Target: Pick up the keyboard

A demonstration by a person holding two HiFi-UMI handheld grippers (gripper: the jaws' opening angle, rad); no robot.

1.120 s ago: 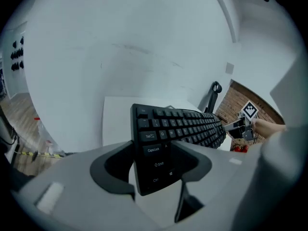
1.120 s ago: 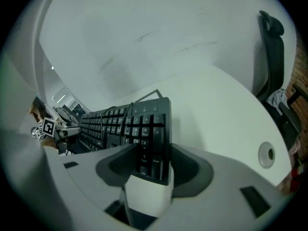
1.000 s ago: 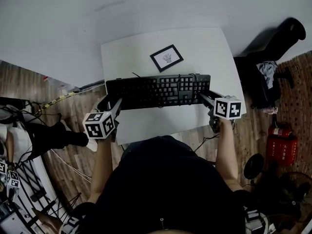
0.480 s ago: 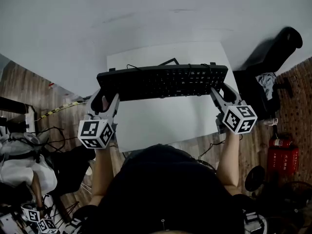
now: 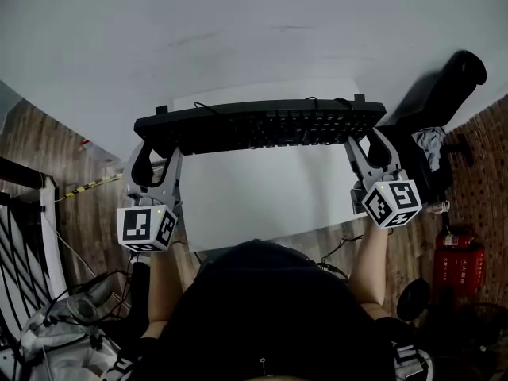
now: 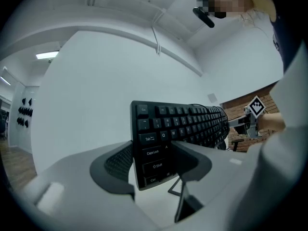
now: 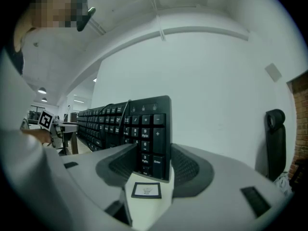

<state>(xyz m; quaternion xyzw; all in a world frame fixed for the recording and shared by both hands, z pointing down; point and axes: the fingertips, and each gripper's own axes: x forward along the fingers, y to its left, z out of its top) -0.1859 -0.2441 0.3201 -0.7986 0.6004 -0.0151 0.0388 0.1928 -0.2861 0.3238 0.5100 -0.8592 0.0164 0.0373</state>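
A black keyboard (image 5: 262,125) hangs in the air above the white table (image 5: 262,205), stood up on its long edge with the keys facing me. My left gripper (image 5: 155,155) is shut on its left end, and the left gripper view shows the jaws pressing front and back of the keyboard (image 6: 178,126) near the Tab and Caps Lock keys. My right gripper (image 5: 367,145) is shut on the right end; in the right gripper view the jaws clamp the keyboard (image 7: 139,124) at the number pad. Its cable (image 5: 313,104) loops over the top edge.
A small framed picture (image 7: 147,190) lies on the table below the keyboard. A black chair (image 5: 444,86) stands at the table's right, with a red fire extinguisher (image 5: 456,260) on the wooden floor. A white wall rises behind the table.
Both grippers have risen with the keyboard, lifting it off the table and tipping it upright. The framed picture is now hidden behind it in the head view.
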